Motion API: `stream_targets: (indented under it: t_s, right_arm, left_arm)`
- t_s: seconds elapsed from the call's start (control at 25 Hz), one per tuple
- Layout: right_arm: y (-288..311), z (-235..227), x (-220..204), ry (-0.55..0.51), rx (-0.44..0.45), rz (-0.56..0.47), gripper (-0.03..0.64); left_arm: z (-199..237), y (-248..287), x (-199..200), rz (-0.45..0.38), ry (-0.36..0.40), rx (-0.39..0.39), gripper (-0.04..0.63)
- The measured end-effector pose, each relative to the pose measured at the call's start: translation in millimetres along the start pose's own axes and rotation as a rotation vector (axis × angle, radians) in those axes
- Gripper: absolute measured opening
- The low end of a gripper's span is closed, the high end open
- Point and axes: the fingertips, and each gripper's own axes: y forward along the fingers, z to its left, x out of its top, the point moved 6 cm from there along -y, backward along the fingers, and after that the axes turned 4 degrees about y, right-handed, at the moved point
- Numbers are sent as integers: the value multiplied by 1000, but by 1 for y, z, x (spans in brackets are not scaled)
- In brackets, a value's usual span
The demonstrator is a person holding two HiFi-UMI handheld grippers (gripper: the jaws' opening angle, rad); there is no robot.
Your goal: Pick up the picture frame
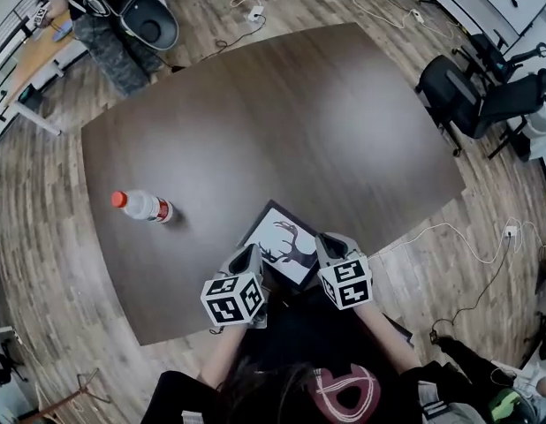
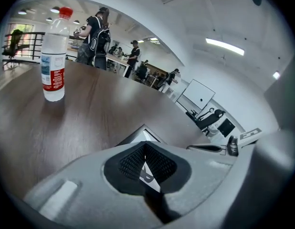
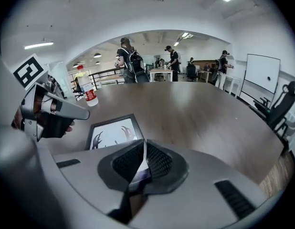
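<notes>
The picture frame [image 1: 286, 241] is black with a white print of dark antlered shapes and lies flat near the table's front edge. It also appears as a corner in the left gripper view [image 2: 143, 133] and nearly whole in the right gripper view [image 3: 114, 132]. My left gripper [image 1: 253, 256] sits at the frame's near left side, jaws shut with the print showing below the tips [image 2: 145, 147]. My right gripper [image 1: 326, 244] is at the frame's right corner. Its jaws [image 3: 144, 144] are nearly closed with a thin white sliver of the frame's edge between the pads.
A clear water bottle [image 1: 142, 206] with a red cap stands left of the frame on the dark wooden table [image 1: 282, 113]. Black office chairs [image 1: 485, 95] stand at the right. Cables lie on the floor. People stand at desks in the background [image 3: 131, 58].
</notes>
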Motion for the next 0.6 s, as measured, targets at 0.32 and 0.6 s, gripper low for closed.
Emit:
stream_targets:
  t_s: [0.32, 0.6]
  right_arm:
    - [20, -5, 11, -122, 154, 36, 81]
    - [35, -6, 10, -216, 220, 116, 126]
  left_arm:
    - [4, -13, -2, -64, -109, 149, 22]
    - [7, -14, -21, -1, -274, 163, 176]
